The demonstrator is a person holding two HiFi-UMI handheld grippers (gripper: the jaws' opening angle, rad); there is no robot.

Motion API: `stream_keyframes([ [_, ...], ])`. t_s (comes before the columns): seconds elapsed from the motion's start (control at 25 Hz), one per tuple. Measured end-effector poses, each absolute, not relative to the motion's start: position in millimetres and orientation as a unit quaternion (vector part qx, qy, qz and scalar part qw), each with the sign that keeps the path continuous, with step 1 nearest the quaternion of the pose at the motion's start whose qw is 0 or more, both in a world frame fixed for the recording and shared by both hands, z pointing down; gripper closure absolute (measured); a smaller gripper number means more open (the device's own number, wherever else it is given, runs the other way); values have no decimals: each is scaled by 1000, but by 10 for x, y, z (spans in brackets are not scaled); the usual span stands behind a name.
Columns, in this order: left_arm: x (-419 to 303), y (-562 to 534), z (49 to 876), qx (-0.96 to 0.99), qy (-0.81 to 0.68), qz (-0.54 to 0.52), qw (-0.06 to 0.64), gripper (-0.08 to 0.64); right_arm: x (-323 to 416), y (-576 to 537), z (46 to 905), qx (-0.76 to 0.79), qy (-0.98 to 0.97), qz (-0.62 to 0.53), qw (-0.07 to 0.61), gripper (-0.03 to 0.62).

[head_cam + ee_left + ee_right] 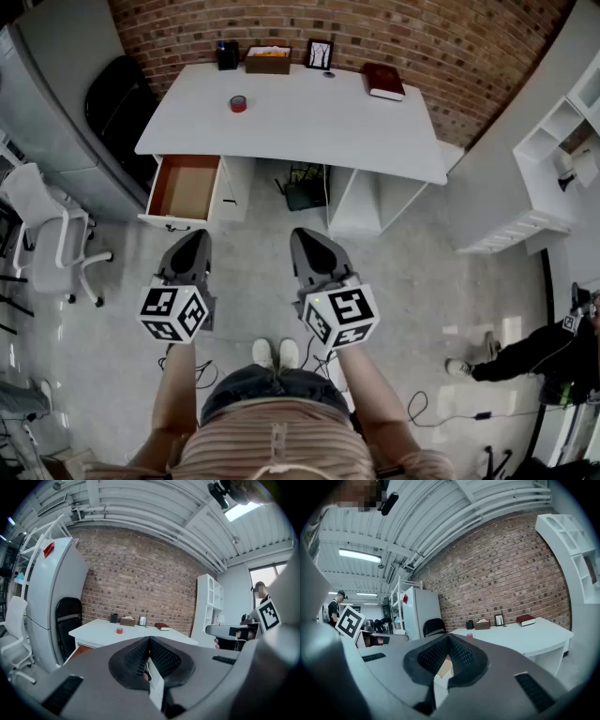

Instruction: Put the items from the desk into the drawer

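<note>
Short of the worktop (309, 122), nothing gripped.
I read left tool (192, 237) and right tool (308, 235) pinched together, empty; tape roll (238, 103) near left edge, book (384, 81) back-right corner, drawer (187, 192) open under front-left corner.

Head view looks steeply down; both gripper views face the desk (309, 127).

On the bench (309, 131), a cup (227, 54), a box (268, 60) and a frame (319, 54) line the back edge; a book (383, 81) lies right, a tape roll (238, 103) left. The drawer (184, 187) stands open under the bench's left front
</note>
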State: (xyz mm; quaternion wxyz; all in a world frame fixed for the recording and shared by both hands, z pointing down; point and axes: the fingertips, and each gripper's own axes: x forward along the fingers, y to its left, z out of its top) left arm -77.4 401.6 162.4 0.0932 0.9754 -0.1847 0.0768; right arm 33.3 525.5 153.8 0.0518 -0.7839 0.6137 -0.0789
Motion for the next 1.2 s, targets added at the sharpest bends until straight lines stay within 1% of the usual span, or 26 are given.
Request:
stream_keyframes([
  [0.68, -578, 3941, 1685, 973, -186, 74, 111, 552, 527, 5180, 1555, -768, 633, -77, 65, 574],
  [1.2, -284, 3764, 1712, 972, -199, 72, 100, 552, 907, 5085, 1686, -766, 634, -85, 66, 574],
])
